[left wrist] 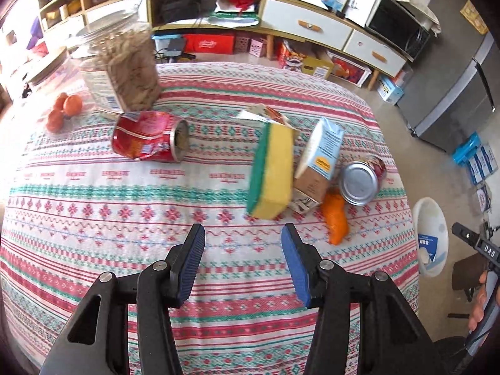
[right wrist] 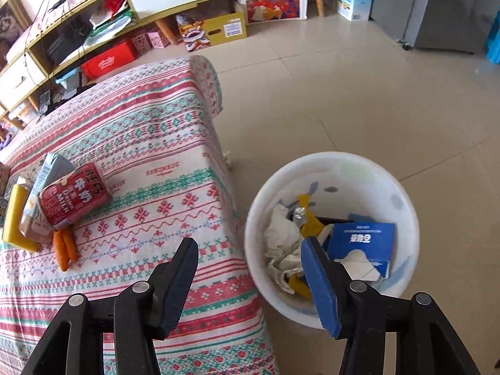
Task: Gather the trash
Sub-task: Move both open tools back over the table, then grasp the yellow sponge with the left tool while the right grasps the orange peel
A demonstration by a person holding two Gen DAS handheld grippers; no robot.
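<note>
**Left tongs nearer the crushed can**

Left gripper (left wrist: 243,261) hung half open, empty; crushed red can (left wrist: 149,139) lay beyond it, upper left, long axis crosswise; right gripper (right wrist: 250,281), open and empty, hung by the white bin (right wrist: 406,218), lower right

- We see a patterned tablecloth (left wrist: 93,206) in red, green and white bands covering the table.
- At its far left corner stands a clear plastic jar (left wrist: 120,68) filled with pale strips.
- Just beside the jar we find three small orange fruits (left wrist: 64,109) in a cluster.
- A yellow sponge with a green scouring side (left wrist: 272,172) stands on edge near the middle.
- A carrot (left wrist: 336,218) lies on the cloth close to the sponge.
- Behind the table we see a long low cabinet (left wrist: 300,22) with white drawers.
- A black microwave (left wrist: 397,28) sits on its right end.
- A grey refrigerator (left wrist: 453,100) stands on the tiled floor (right wrist: 343,87).
</note>
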